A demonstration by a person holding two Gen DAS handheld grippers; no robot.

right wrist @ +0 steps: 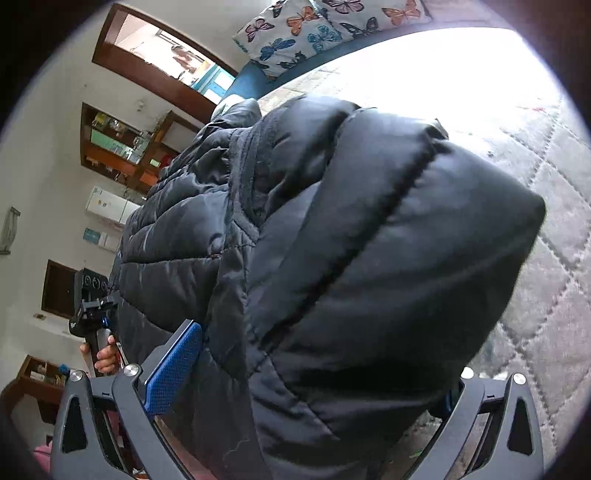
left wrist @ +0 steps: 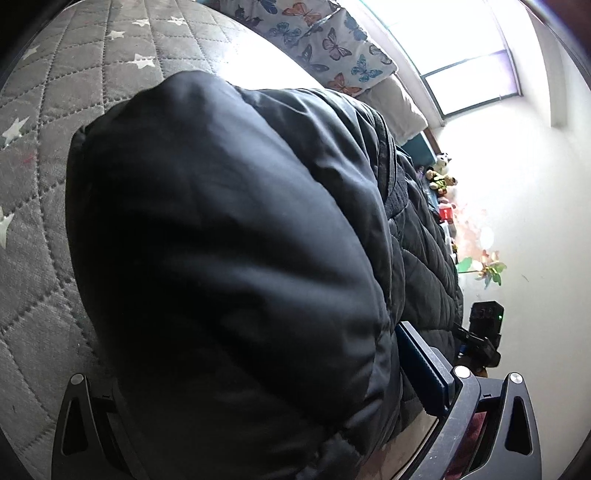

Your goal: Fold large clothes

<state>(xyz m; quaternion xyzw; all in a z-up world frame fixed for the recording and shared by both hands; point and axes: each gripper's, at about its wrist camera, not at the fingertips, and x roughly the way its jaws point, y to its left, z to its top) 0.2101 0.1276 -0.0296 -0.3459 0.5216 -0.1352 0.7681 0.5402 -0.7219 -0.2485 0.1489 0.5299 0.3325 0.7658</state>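
left wrist: left gripper [left wrist: 280,402] clenched on black puffer jacket [left wrist: 229,236], lifted over quilted bed [left wrist: 40,155] | right wrist: right gripper [right wrist: 314,398] probably gripping the jacket too, one pad hidden | handling: soft, bulky, slippery; pinch seams or hem.

Each view is taken from a gripper, looking forward along its fingers, very near a black quilted puffer jacket [left wrist: 229,240] [right wrist: 351,258] that fills most of both frames. Shared behind it are a grey star-patterned quilted bedspread [left wrist: 48,110] [right wrist: 546,258] and a butterfly-print pillow [left wrist: 325,40] [right wrist: 314,29]; the opposite gripper seems visible at each frame's edge.
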